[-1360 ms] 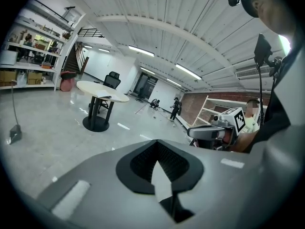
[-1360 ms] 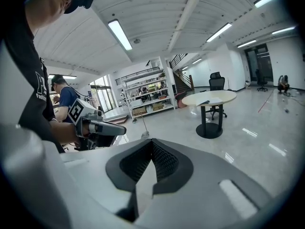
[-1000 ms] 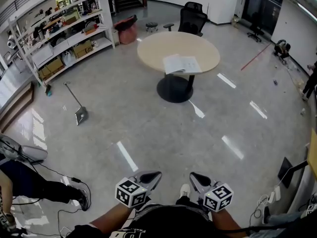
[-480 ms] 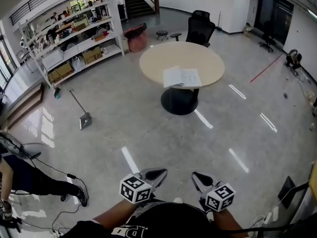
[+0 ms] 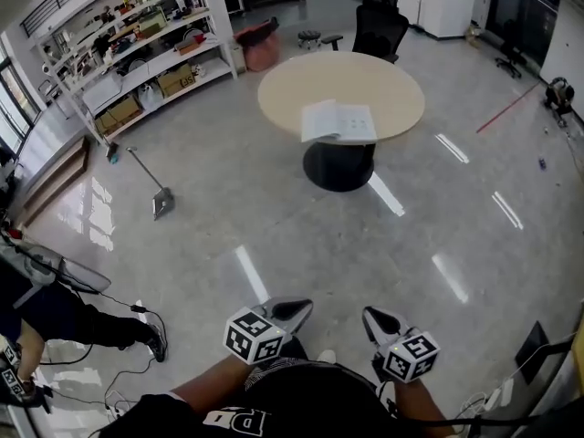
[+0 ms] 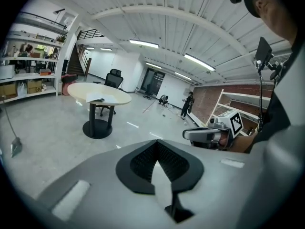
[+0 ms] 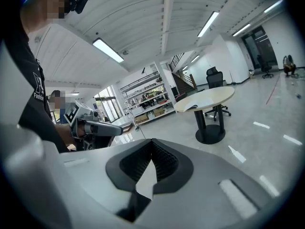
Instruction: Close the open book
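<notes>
Room: big open hall with a glossy grey stone floor (image 5: pixel 274 217). There's a white metal shelving rack (image 5: pixel 137 53) stuffed with boxes at 10 o'clock, and a black office chair (image 5: pixel 379 30) up at 12.
Counter: round beige counter (image 5: pixel 392 85) on a black pedestal, roughly 12 to 1 o'clock from the person. It's well apart from both grippers, with lots of bare floor between.
Book: white open book (image 5: pixel 338 121) lying flat with its pages up, both halves spread, on the 6 o'clock side of the counter top. Both gripper views show it as a pale slab near the rim ( (image 6: pixel 97 99), (image 7: pixel 195 106)).
Left gripper: grey left gripper (image 5: pixel 301 308) with its marker cube sits at the bottom of the head view around 6 o'clock. Fingers are pressed together and there's nothing between them.
Right gripper: matching grey right gripper (image 5: pixel 370 316) is just beside it toward 5 o'clock. Fingers look closed the same way, also empty.
Done so far: honestly nothing on the book itself. It's wide open and neither gripper is anywhere near it.
Left to do: pretty much all of it, I reckon. That means getting across the floor to the counter, hooking a finger under one half of the book, and swinging it over onto the other half so the cover ends up flat.
Stage guess: the approach, very start of the job.
</notes>
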`<state>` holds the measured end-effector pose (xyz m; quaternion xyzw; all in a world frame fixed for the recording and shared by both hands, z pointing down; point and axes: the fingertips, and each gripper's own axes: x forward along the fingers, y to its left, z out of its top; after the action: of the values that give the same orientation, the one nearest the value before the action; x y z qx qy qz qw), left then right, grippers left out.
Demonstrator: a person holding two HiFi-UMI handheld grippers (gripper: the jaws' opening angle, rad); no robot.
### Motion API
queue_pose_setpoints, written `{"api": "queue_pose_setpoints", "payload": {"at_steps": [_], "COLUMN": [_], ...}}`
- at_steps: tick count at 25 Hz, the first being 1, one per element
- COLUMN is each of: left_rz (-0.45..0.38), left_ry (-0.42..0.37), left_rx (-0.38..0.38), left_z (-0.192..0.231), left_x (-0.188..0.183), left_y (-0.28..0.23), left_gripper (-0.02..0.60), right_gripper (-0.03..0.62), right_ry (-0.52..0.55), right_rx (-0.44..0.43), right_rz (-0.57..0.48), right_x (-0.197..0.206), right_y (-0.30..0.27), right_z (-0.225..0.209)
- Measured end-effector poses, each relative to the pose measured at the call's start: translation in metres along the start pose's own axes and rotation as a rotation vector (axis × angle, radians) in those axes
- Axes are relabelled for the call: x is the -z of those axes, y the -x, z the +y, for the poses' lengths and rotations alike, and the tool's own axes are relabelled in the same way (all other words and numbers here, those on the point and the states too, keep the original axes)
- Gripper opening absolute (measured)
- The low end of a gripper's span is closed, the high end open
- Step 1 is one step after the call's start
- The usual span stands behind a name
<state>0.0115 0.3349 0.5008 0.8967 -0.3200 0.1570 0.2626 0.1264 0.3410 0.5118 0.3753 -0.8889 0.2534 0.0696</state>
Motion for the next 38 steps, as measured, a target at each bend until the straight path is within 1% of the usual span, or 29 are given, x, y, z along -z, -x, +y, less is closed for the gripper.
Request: {"api": "queue_pose_setpoints", "payload": {"at_steps": [3,6,11,14,20,24,27,29,33,38], "left_rz": [0.019,0.029,-0.013,-0.033,-0.050,-0.074,-0.067,-0.062,-0.067,-0.047], "left_ry": [0.009,0.000,-0.007,-0.014,0.005,-0.005,-0.009,-0.004,-0.003,0.014], "left_rx": [0.027,0.023,0.039,0.062,0.092,0.108,0.107,0.106,0.132,0.134], "left_z": [0.005,0.028,0.062,0.083,0.150,0.194,0.226,0.241,0.257,0.257], "left_x": [-0.003,-0.017,-0.054,-0.075,-0.103,-0.119,-0.126,-0.131,-0.145,-0.150], "left_y": [-0.008,-0.016,-0.040,-0.047,-0.039,-0.038,-0.040,-0.044,-0.052,-0.077], "left_gripper": [0.008,0.008,0.008,0.008,0.008,0.008,0.008,0.008,0.008,0.008], "right_gripper": [0.008,0.008,0.008,0.008,0.008,0.008,0.008,0.008,0.008,0.008], "right_ry": [-0.016,-0.009,-0.023,0.008,0.054,0.071,0.056,0.047,0.065,0.053], "right_rx": [0.007,0.024,0.051,0.055,0.087,0.130,0.160,0.159,0.155,0.146], "right_rz": [0.010,0.007,0.021,0.034,0.026,0.034,0.023,0.028,0.057,0.065], "right_x": [-0.002,-0.015,-0.029,-0.049,-0.101,-0.112,-0.119,-0.121,-0.126,-0.135], "right_y": [-0.010,-0.025,-0.049,-0.075,-0.138,-0.172,-0.193,-0.204,-0.225,-0.227], "right_z": [-0.009,-0.019,-0.043,-0.048,-0.044,-0.053,-0.059,-0.059,-0.063,-0.085]}}
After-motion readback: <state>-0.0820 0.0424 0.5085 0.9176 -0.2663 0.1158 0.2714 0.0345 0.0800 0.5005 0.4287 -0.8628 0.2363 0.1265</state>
